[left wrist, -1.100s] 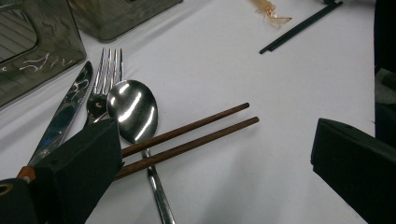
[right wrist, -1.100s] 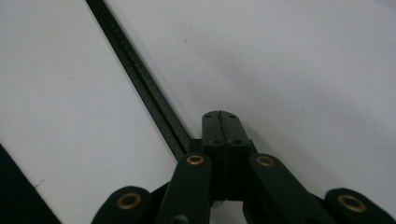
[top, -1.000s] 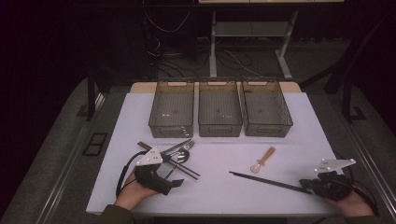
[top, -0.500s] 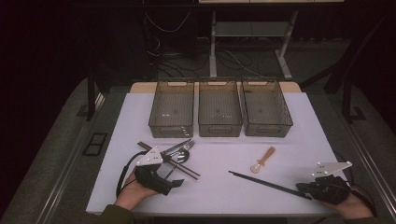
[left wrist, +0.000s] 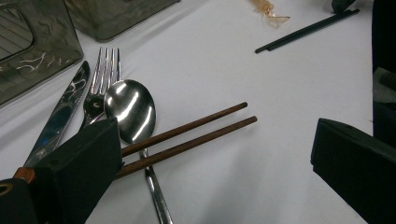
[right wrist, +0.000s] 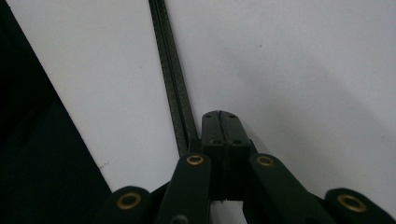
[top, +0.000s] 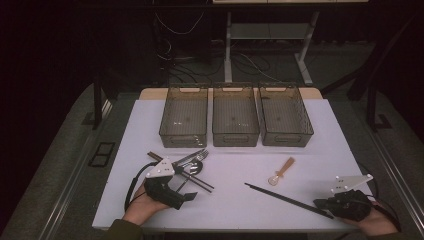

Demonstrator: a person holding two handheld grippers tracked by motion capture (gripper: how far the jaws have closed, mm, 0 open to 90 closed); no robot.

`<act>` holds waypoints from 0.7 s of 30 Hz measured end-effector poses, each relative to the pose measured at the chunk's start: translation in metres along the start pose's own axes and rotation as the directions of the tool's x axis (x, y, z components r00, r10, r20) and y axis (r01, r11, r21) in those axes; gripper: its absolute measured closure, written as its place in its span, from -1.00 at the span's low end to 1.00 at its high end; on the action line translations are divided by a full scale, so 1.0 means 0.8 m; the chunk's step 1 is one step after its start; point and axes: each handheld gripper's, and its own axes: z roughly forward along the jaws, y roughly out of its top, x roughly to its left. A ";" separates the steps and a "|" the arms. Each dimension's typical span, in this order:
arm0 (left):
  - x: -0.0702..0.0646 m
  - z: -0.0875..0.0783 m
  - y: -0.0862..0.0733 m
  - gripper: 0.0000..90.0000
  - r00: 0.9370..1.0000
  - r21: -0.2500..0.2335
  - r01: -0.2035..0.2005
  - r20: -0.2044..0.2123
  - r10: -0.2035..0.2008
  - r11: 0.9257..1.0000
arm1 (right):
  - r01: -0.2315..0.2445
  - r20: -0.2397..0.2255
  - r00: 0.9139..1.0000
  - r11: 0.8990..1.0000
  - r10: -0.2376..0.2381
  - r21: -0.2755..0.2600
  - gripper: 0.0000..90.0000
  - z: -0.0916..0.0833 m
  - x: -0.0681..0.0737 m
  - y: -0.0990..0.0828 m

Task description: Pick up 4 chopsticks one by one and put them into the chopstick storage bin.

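My left gripper (top: 186,191) rests at the front left of the white table (top: 240,150), open, its jaws wide apart (left wrist: 215,179) with nothing between them. Just ahead of it lies a pile of cutlery: two brown chopsticks (left wrist: 187,137) across a metal spoon (left wrist: 130,109), with a fork (left wrist: 105,70) and a knife (left wrist: 60,114) beside it. My right gripper (top: 322,204) sits at the front right, its jaws pressed together (right wrist: 222,123) on nothing. A pair of black chopsticks (right wrist: 173,79) lies right beside its tips and runs toward the table's middle (top: 287,200).
Three see-through bins (top: 235,120) stand in a row at the back of the table. A small amber spoon (top: 281,171) lies in front of the right bin. The table's front edge is close under both hands.
The right gripper has edged slightly toward the front edge, next to the near end of the black chopsticks. The left gripper and the cutlery have stayed put.
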 end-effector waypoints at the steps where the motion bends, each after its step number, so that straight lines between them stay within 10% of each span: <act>1: 0.000 0.000 0.000 -0.97 1.000 0.000 0.000 0.000 0.000 1.000 | 0.000 0.002 1.000 1.000 0.000 -0.006 1.00 0.000 -0.001 0.000; 11: -0.001 0.002 0.000 -0.97 1.000 0.004 -0.005 0.001 0.005 1.000 | -0.004 -0.050 0.999 0.987 -0.004 -0.161 0.55 -0.011 0.004 0.028; 21: -0.001 0.002 0.000 -0.97 1.000 0.005 -0.002 -0.001 0.002 1.000 | 0.070 -0.115 0.989 0.986 -0.088 -0.153 0.55 0.024 0.013 0.062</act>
